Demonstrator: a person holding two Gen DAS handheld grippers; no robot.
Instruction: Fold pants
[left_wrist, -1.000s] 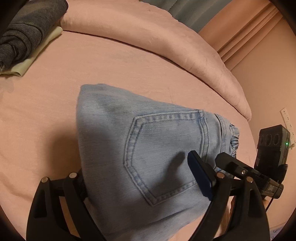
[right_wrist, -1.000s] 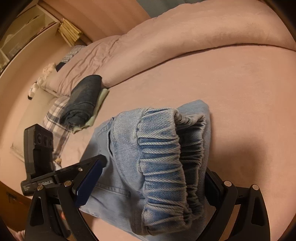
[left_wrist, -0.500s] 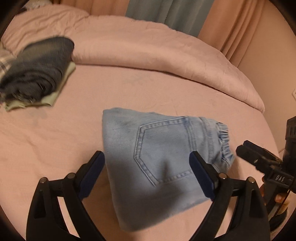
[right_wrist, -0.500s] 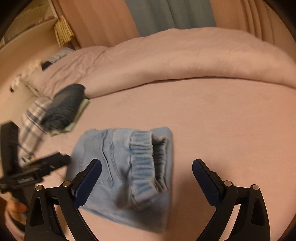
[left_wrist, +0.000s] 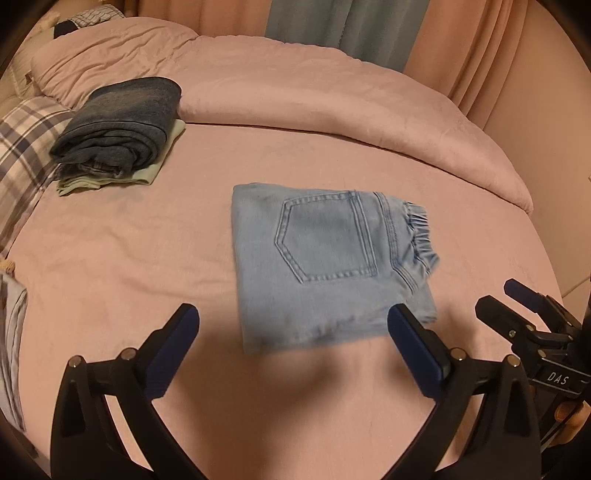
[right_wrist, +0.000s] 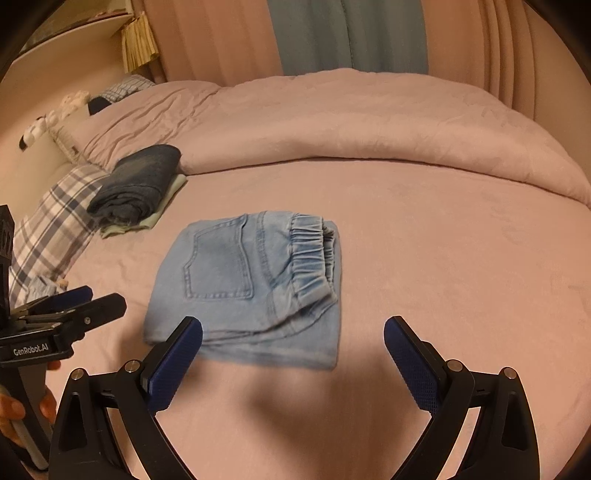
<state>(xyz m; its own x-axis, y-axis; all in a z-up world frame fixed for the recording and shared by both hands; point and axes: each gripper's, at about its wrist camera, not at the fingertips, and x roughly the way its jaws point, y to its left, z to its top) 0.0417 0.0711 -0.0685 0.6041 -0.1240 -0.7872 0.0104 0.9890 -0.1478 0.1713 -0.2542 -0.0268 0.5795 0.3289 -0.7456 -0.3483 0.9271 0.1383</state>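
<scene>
the whole of both views is filled by a bed (left_wrist: 110, 258) covered with a pink sheet. near the centre of the frame a folded pair of light blue pants (left_wrist: 325, 266) is laid flat on the sheet, back pocket up, with the elastic waistband turned to the right. in the upper left a folded dark denim garment (left_wrist: 122, 122) is stacked on a pale green folded cloth (left_wrist: 147, 173). a pink duvet (left_wrist: 332, 92) is bunched across the top of the frame, just behind both piles. a plaid pillow (right_wrist: 55, 229) is seen at the left edge, touching the stack.
</scene>
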